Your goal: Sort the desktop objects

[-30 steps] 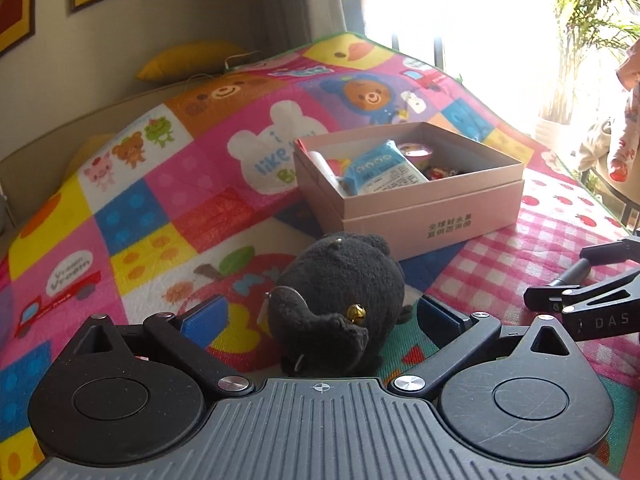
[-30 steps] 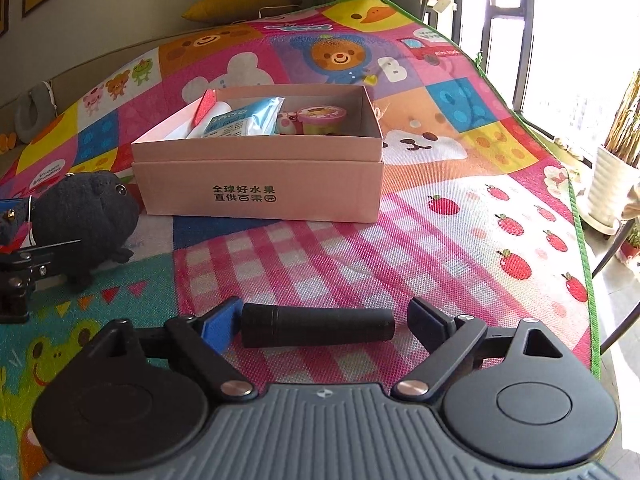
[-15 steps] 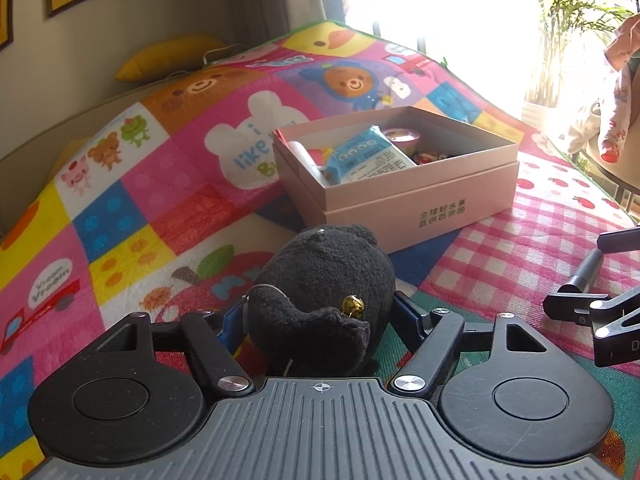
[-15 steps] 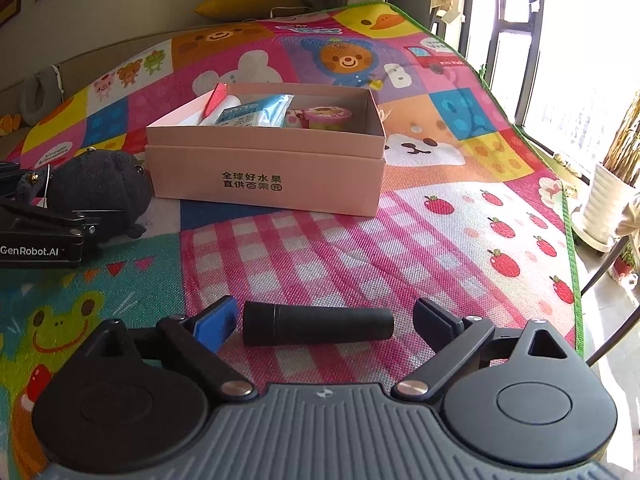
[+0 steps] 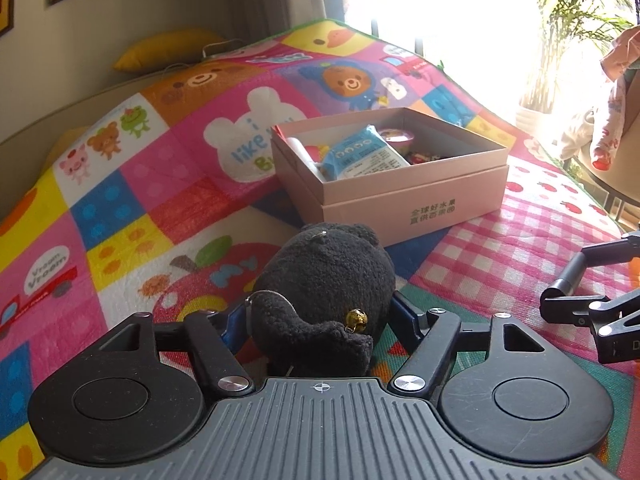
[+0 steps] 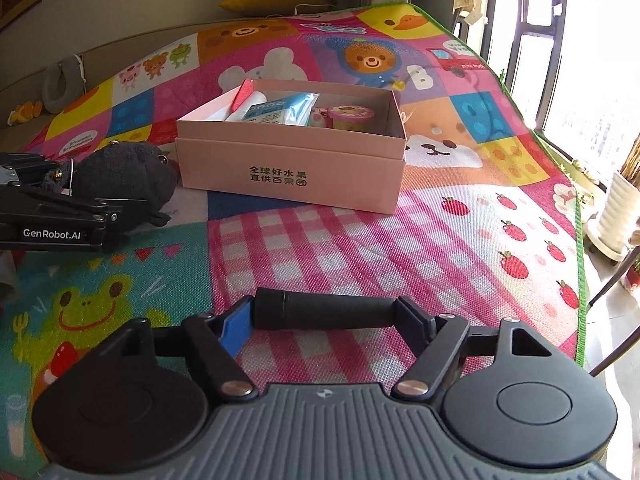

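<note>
Black plush fills the lower middle of the left wrist view: the left gripper point(image 5: 320, 320) has its jaws pressed against both sides of the soft toy point(image 5: 326, 280), which sits on the play mat point(image 5: 132, 208) just in front of the pink box point(image 5: 400, 200). Further right, the right gripper point(image 6: 325, 316) has its jaws closed onto both ends of the black cylinder point(image 6: 325, 313) low over the checked patch. By the look of it sorting is partly done: a blue packet point(image 5: 362, 156) and a small cup point(image 6: 352, 115) already lie in the box, the toy and cylinder remain outside, and the box's other contents are hard to make out.
</note>
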Motion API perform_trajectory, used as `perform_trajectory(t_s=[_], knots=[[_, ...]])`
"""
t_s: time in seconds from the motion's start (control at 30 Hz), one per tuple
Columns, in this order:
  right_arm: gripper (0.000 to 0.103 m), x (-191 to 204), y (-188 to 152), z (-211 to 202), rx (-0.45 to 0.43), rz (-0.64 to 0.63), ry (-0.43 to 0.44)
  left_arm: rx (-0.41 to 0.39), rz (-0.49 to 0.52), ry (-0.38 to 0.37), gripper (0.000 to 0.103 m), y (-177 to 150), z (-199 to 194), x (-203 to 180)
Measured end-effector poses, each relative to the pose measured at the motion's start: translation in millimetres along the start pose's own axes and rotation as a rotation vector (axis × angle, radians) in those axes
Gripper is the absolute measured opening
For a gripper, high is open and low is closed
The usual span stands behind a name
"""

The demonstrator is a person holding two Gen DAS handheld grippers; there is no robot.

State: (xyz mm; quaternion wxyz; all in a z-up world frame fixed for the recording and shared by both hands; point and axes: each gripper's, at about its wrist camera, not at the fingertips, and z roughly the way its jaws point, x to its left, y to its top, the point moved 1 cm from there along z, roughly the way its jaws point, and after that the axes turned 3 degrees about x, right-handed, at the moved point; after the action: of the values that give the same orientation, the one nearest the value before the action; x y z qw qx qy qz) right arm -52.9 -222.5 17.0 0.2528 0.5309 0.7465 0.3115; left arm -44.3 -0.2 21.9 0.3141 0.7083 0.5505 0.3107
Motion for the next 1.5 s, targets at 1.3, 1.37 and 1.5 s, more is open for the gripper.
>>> perform_trajectory(t_s=[1.3,1.37,1.5], knots=[[0.075,-66.9,196.1,-3.7,-0.265,0.053,-0.081,-0.222,-0.071,-0.154,0.101,96.2,38.5,15.0],[0.075,-57.1,203.9,8.1,-0.244,0.059,-0.048,-0.197,-0.062,-0.145,0.102,82.7,35.5,19.1],[0.075,-31.7,226.6,31.5,-0.216,0.055,0.022,-0.16,-0.046,-0.137,0.103,63.9,37.4,22.9]])
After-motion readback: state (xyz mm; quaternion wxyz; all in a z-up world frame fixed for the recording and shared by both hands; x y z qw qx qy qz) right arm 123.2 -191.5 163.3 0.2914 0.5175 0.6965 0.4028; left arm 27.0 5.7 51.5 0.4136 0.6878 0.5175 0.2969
